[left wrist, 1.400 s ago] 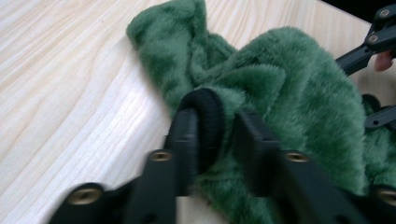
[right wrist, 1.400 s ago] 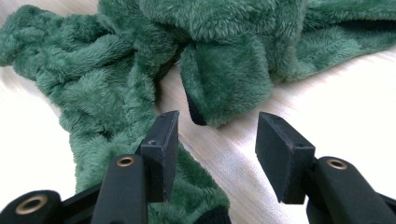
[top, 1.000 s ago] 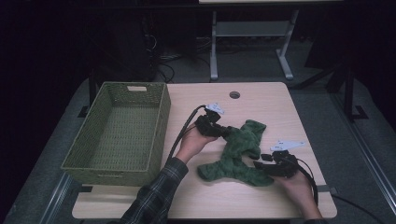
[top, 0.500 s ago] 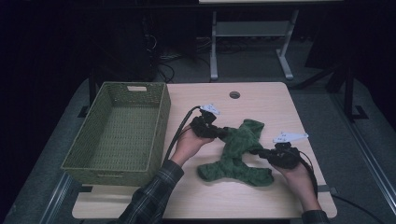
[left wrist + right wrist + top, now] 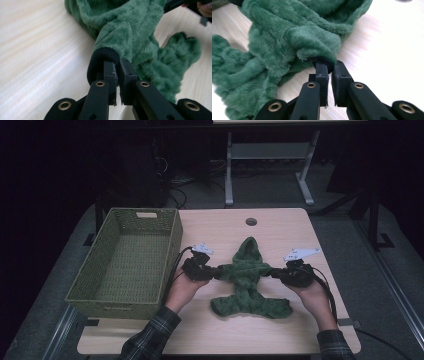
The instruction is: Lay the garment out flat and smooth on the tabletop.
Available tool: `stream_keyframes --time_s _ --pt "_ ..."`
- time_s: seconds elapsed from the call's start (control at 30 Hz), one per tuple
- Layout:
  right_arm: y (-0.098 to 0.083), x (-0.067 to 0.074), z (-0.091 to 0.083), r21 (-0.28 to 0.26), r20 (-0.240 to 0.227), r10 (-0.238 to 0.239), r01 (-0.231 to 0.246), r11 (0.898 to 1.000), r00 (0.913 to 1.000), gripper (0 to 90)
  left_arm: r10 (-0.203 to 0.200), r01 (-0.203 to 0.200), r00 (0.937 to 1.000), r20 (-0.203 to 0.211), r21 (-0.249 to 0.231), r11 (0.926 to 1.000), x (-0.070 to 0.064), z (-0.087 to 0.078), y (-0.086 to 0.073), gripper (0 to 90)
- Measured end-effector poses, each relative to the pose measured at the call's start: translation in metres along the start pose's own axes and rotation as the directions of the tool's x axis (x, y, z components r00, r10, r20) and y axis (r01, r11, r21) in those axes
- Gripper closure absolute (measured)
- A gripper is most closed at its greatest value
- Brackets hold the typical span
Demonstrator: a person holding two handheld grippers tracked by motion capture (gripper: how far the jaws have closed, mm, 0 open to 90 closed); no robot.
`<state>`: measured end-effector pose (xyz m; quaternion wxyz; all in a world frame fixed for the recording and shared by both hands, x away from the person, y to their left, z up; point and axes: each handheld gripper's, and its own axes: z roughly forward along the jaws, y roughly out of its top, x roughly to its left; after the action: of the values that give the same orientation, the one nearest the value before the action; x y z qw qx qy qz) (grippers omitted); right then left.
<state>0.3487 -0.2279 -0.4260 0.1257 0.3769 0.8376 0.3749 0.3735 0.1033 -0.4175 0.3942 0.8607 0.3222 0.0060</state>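
While both grippers pinch the black sleeve cuffs of the fuzzy green hooded plush garment [image 5: 248, 281], it lies spread at centre frame on the pale wooden tabletop [image 5: 280, 227]. Left gripper [image 5: 117, 65] jaws narrow on its cuff; right gripper [image 5: 327, 65] jaws have just been closing — now nipping the other cuff. Risk: shallow cuff-edge bites may slip if the sleeves are pulled taut. Hood points to upper frame, legs to lower; long axis vertical. Green woven basket [image 5: 131, 257] stands at left.

Garment [image 5: 248, 280] on table [image 5: 280, 227], right of basket [image 5: 125, 257]
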Motion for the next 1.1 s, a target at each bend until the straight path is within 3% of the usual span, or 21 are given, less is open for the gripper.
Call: stream_keyframes --time_s 0.3,0.47,0.53,0.6,0.67,0.83,0.97,1.1 --pt "-0.017 -0.010 0.025 0.095 -0.015 0.053 -0.051 0.994 0.9985 84.4 -0.006 0.008 0.9998 -0.019 0.093 0.9956 0.011 0.030 -0.014 85.6" --pt "-0.019 -0.009 0.029 0.105 -0.019 0.051 -0.049 0.993 0.9985 84.3 0.000 0.003 0.9997 -0.024 0.095 0.9955 0.014 0.033 -0.016 84.9" --pt "-0.020 -0.007 0.031 0.110 -0.018 0.046 -0.044 0.993 0.9987 82.2 0.005 -0.002 0.9996 -0.028 0.098 0.9952 0.013 0.033 -0.016 80.3" --pt "-0.019 -0.005 0.030 0.113 -0.026 0.037 -0.033 0.993 0.9990 74.4 0.006 -0.003 0.9995 -0.030 0.091 0.9958 0.010 0.030 -0.015 70.9" --pt "-0.017 -0.004 0.027 0.109 -0.018 0.021 -0.019 0.994 0.9996 66.9 0.035 -0.030 0.9980 -0.052 0.099 0.9946 0.007 0.023 -0.012 61.0" --pt "-0.012 -0.005 0.011 0.071 -0.020 0.046 -0.044 0.997 0.9987 59.6 0.033 -0.031 0.9986 -0.041 0.045 0.9985 -0.003 0.007 0.001 49.6" --pt "-0.002 -0.009 -0.001 0.048 -0.007 0.051 -0.051 0.998 0.9987 59.2 0.062 -0.061 0.9963 -0.059 0.020 0.9979 -0.004 0.000 0.017 49.0" --pt "0.007 -0.018 0.000 0.035 -0.014 0.085 -0.084 0.996 0.9963 61.0 0.046 -0.048 0.9964 -0.071 -0.021 0.9986 0.005 -0.002 0.033 51.5"
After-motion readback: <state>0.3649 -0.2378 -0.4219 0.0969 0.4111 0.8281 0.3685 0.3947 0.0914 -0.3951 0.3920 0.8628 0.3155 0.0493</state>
